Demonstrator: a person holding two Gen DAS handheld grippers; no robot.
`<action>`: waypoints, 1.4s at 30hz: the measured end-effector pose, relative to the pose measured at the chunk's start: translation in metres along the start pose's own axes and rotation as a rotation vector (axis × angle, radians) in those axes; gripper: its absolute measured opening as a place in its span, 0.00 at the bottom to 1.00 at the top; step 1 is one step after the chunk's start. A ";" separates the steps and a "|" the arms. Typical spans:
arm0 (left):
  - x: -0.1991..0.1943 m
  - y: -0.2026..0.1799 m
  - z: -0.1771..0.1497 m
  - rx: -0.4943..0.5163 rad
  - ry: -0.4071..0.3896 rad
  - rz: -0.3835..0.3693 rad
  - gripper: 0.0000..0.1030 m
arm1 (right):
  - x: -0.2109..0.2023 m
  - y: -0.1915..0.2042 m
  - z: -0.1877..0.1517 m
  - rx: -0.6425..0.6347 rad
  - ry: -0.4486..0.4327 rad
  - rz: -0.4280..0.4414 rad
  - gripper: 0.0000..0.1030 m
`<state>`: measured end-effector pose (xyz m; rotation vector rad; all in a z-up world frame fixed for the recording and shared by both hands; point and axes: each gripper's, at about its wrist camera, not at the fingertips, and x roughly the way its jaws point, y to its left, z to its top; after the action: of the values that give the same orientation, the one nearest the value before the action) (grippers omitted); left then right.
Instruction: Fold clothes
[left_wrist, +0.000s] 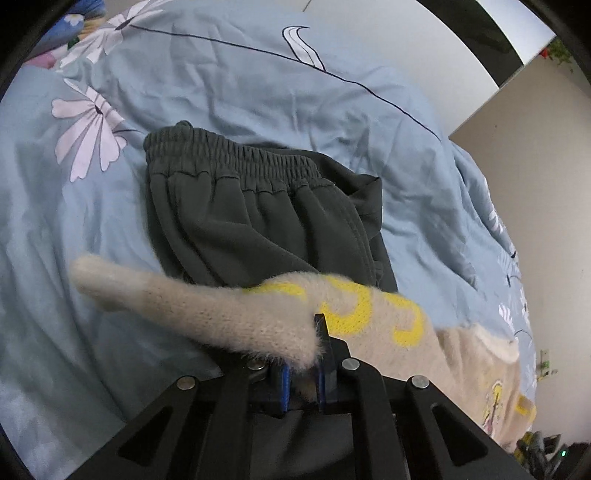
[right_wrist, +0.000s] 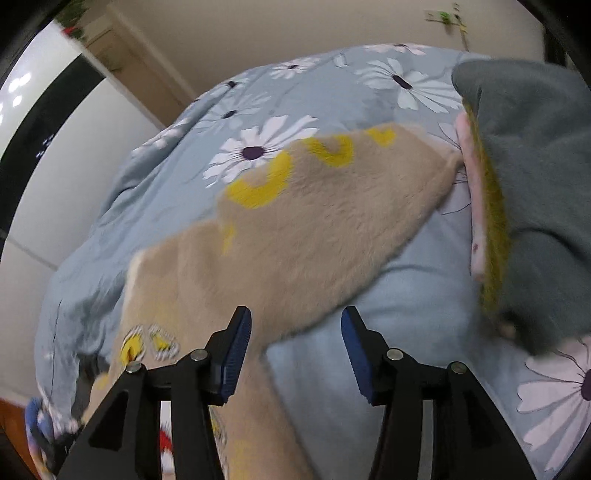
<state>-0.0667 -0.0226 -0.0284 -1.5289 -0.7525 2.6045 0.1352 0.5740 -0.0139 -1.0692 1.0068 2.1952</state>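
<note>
1. Left wrist view: one beige sweater (left_wrist: 266, 317) with yellow marks is seen clamped between the left gripper (left_wrist: 306, 354) fingers, its sleeve stretched leftward. One pair of dark green trousers (left_wrist: 258, 214) is seen folded behind it on the blue floral bed cover (left_wrist: 221, 81).
2. Right wrist view: the right gripper (right_wrist: 295, 354) fingers are spread, nothing held; the sweater is draped just ahead. One stack of folded clothes (right_wrist: 524, 184) is seen at right.

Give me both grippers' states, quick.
Left gripper: jaws shut on the beige sweater.
Right gripper: jaws open, holding nothing.
</note>
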 end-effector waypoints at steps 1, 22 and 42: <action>0.000 -0.003 0.000 0.019 -0.006 0.008 0.11 | 0.003 -0.002 0.003 0.013 -0.004 -0.004 0.51; 0.003 -0.005 0.004 0.035 0.012 -0.001 0.11 | -0.010 -0.032 0.072 0.199 -0.279 -0.018 0.51; 0.010 -0.004 0.001 0.028 0.065 -0.003 0.14 | 0.001 -0.030 0.059 0.207 -0.023 -0.231 0.51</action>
<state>-0.0732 -0.0173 -0.0343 -1.5940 -0.7103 2.5384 0.1291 0.6392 -0.0020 -1.0076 1.0204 1.8712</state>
